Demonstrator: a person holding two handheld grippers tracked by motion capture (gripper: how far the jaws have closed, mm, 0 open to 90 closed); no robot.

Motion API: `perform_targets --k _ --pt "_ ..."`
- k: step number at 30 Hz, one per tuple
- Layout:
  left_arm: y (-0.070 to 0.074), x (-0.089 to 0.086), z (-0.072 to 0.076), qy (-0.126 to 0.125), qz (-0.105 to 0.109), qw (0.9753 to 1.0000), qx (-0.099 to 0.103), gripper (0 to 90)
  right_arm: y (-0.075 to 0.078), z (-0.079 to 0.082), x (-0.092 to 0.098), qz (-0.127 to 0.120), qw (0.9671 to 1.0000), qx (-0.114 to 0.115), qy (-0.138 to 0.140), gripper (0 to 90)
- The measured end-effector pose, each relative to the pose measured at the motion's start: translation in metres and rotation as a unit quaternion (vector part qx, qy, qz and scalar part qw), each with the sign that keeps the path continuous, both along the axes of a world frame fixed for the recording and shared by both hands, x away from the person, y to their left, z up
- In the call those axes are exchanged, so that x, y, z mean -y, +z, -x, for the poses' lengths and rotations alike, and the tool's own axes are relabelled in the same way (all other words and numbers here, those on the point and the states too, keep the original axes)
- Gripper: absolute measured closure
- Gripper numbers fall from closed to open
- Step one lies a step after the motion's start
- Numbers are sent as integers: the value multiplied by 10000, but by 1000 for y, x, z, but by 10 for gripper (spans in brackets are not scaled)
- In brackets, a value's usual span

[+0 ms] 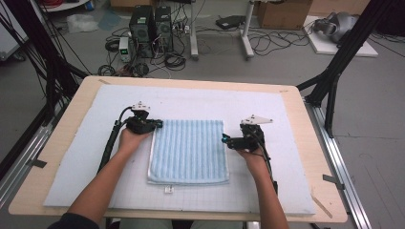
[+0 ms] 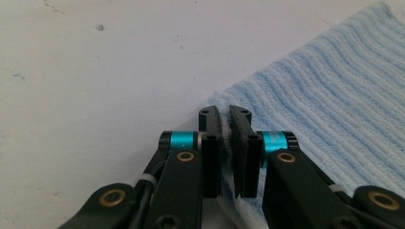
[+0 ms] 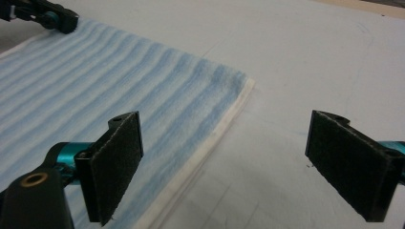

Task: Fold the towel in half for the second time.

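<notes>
The folded blue striped towel (image 1: 188, 151) lies mid-frame on the bench's white mat (image 1: 286, 143). The left gripper (image 2: 225, 125) has its jaws pinching the towel's upper-left corner, probably to lift it; the right gripper (image 3: 224, 167) waits spread wide beside the right edge.

One folded blue towel (image 1: 188, 151), two tongs, one white mat (image 1: 286, 143), one table (image 1: 315, 157).
</notes>
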State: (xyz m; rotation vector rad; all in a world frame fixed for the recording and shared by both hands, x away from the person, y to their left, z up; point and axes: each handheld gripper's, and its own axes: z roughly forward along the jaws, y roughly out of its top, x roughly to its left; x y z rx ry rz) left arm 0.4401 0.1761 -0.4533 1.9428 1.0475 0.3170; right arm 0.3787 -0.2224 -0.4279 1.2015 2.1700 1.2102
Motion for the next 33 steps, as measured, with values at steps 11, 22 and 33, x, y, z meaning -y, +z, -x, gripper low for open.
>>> perform_targets --k 11,22,33 --pt "0 -2 -1 -14 33 10000 -51 833 -8 -59 -21 342 9971 -683 41 176" --pt "0 -2 -1 -12 58 10000 -50 829 -17 -78 -26 279 9965 -785 71 439" --pt "0 -3 -1 43 78 10000 -45 847 -12 -73 -38 600 9944 -802 329 847"
